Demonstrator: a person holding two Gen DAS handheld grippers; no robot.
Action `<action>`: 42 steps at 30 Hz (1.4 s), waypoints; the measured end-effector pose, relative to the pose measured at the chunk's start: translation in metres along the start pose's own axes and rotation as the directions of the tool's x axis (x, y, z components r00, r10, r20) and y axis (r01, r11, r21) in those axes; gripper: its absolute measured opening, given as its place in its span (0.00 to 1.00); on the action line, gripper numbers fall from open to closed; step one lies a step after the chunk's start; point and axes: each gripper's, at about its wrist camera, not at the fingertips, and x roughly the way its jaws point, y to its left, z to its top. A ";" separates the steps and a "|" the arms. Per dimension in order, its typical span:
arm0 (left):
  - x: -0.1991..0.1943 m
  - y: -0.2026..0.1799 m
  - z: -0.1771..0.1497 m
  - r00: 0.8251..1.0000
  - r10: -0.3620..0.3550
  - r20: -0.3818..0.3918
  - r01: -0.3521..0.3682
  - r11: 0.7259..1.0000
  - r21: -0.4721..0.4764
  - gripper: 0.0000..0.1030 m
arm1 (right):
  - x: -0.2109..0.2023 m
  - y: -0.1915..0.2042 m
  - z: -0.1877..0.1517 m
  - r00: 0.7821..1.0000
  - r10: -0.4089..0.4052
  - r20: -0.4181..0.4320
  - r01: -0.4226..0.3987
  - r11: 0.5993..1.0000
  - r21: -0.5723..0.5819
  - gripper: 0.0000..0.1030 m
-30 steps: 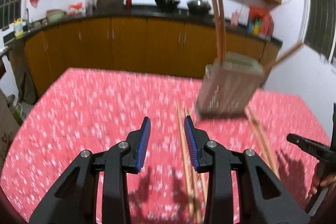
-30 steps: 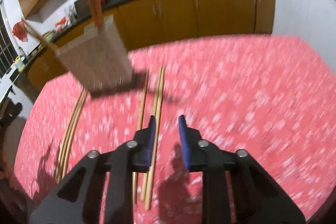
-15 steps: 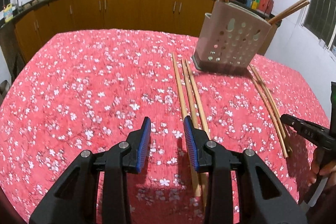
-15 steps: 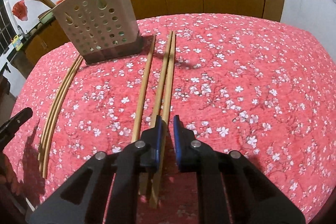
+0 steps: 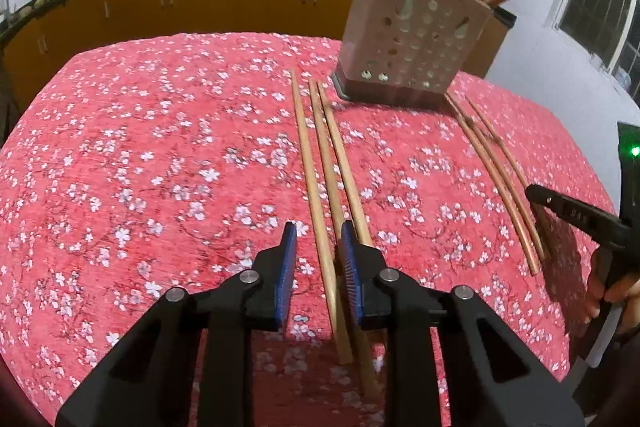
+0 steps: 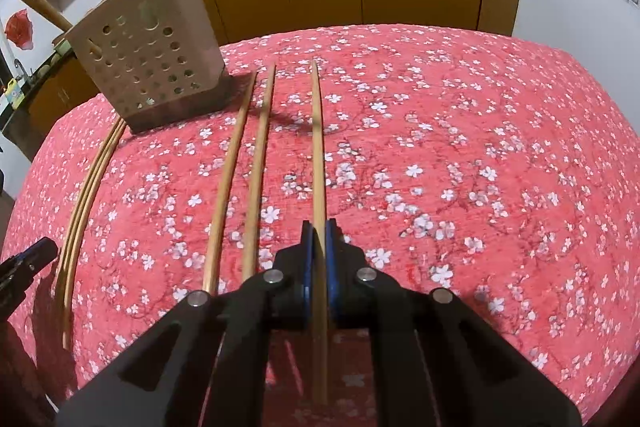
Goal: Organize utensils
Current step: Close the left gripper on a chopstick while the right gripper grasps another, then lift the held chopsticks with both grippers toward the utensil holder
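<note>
Right wrist view shows the right gripper (image 6: 319,227) at lower centre, jaws clamped on one chopstick (image 6: 317,147) running lengthwise between them, probably bound for the perforated holder (image 6: 148,63) at upper left. Left wrist view: the left gripper (image 5: 319,231) sits low and level, jaws apart astride another chopstick (image 5: 316,187) lying on the tablecloth (image 5: 160,147).

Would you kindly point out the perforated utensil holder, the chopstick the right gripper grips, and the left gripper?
utensil holder (image 6: 150,67), right wrist view, perforated front wall.
gripped chopstick (image 6: 317,155), right wrist view, mid-shaft.
left gripper (image 5: 319,241), left wrist view, between its fingertips.
</note>
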 end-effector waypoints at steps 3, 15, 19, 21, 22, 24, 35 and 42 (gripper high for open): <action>0.006 -0.003 -0.001 1.000 0.020 -0.014 -0.019 1.000 0.016 0.19 | 0.001 0.001 -0.001 1.000 -0.006 0.007 0.007 1.000 -0.013 0.08; 0.017 -0.016 0.001 0.995 0.102 -0.008 -0.100 0.989 0.112 0.15 | -0.003 0.001 -0.008 1.000 0.010 0.008 -0.009 1.000 -0.028 0.09; 0.020 -0.012 0.006 0.992 0.126 -0.011 -0.124 0.984 0.125 0.08 | -0.004 0.003 -0.008 1.000 0.003 0.010 -0.002 0.999 -0.054 0.08; 0.023 -0.005 0.011 0.991 0.133 -0.016 -0.130 0.985 0.110 0.08 | -0.002 0.001 -0.005 1.000 0.002 0.010 -0.001 0.998 -0.059 0.08; 0.025 0.002 0.015 0.991 0.135 -0.020 -0.133 0.987 0.089 0.08 | -0.001 0.000 -0.002 1.000 -0.004 0.011 0.005 0.998 -0.055 0.08; 0.027 0.011 0.020 0.989 0.148 -0.020 -0.147 0.987 0.062 0.08 | 0.002 -0.003 0.003 1.000 -0.012 0.015 0.013 0.999 -0.047 0.08; 0.025 0.038 0.026 0.992 0.128 0.003 -0.128 0.992 -0.021 0.08 | 0.014 -0.014 0.018 0.998 -0.042 0.049 0.043 0.999 -0.026 0.08; 0.021 0.043 0.023 0.991 0.134 0.002 -0.134 0.991 -0.020 0.08 | 0.015 -0.012 0.018 0.998 -0.043 0.050 0.045 0.999 -0.029 0.09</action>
